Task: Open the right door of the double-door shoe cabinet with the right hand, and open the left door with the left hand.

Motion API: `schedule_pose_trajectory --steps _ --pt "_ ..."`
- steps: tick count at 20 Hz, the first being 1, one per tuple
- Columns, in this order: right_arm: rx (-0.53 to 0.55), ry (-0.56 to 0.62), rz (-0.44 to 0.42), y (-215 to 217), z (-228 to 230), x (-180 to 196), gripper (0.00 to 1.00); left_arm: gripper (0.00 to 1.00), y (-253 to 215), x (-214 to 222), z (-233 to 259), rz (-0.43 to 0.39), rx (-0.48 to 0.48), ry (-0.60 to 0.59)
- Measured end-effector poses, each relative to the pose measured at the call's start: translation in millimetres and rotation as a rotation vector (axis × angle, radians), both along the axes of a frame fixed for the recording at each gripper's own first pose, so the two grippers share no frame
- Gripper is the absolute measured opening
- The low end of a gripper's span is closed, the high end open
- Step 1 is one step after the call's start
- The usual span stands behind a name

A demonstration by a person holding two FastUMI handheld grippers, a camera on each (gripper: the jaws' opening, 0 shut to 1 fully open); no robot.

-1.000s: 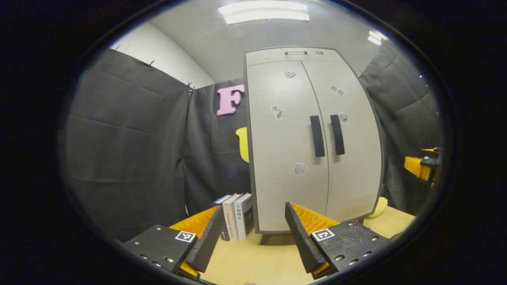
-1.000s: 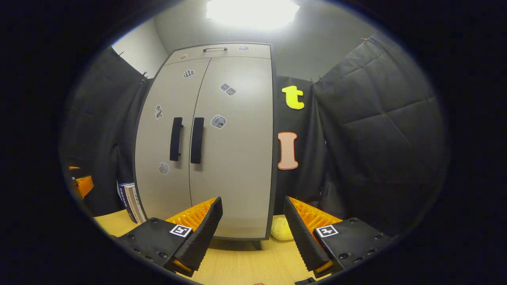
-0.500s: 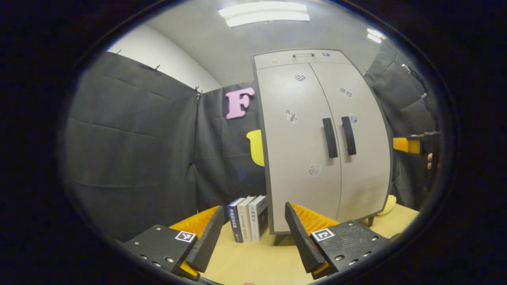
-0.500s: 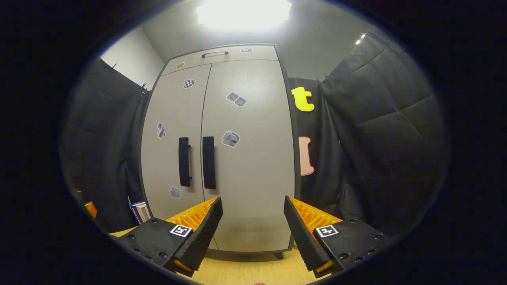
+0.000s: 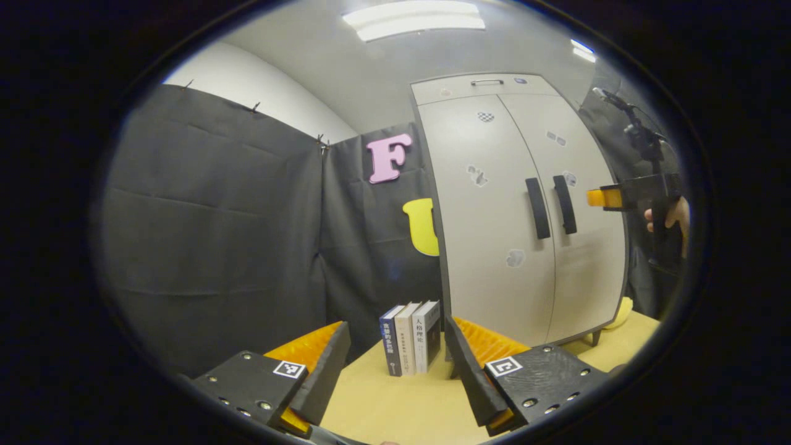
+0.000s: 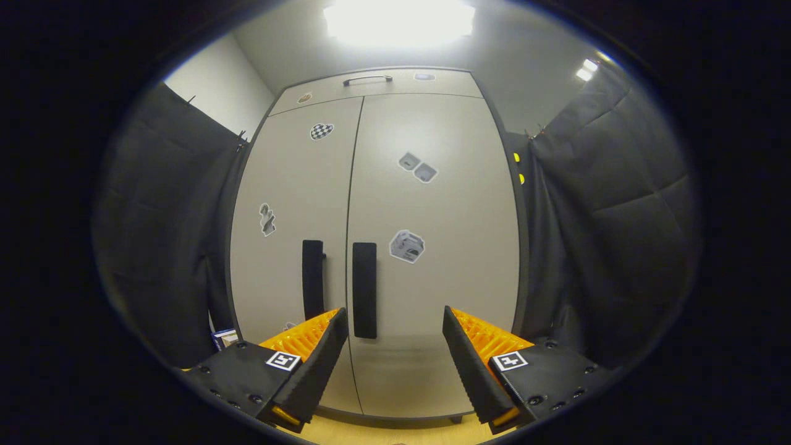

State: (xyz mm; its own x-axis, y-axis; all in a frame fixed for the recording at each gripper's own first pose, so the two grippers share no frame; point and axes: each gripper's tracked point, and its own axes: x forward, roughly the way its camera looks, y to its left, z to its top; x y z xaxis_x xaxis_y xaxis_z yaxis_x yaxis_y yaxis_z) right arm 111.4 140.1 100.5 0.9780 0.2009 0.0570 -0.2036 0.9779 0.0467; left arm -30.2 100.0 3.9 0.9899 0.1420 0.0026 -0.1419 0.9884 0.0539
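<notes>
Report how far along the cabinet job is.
Done: nothing; both doors of the cabinet are shut. In hand: the right gripper, open, faces the right door's handle without touching it. Left: both doors; the left gripper hangs open, far from the left handle.

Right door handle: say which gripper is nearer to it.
Right. The right gripper is close in front of the right door handle, open. The left gripper hangs back by the books, off the cabinet's left side.

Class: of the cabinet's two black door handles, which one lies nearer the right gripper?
The right door's handle: it sits just inside the open right gripper, while the left door's handle lies farther out.
</notes>
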Motion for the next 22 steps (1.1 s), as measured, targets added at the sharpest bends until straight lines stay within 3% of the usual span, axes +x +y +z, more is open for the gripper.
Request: schedule_pose_trajectory --steps 10,13,19,21,22 --pt "0.002 0.023 0.014 42 6 62 0.98 0.9 23 -7 -7 0.039 -0.016 0.012" --pt "-0.01 0.036 -0.004 44 7 80 0.75 0.9 28 -9 -11 0.048 -0.028 0.02" --pt "-0.068 0.137 -0.059 48 -23 100 0.73 0.9 30 -6 -15 0.045 -0.043 0.033" --pt "-0.054 0.133 -0.075 47 -22 100 0.42 0.9 29 -6 -16 0.04 -0.042 0.034" --pt "-0.056 0.131 -0.081 45 -22 98 0.41 0.9 28 -5 -17 0.031 -0.039 0.036"
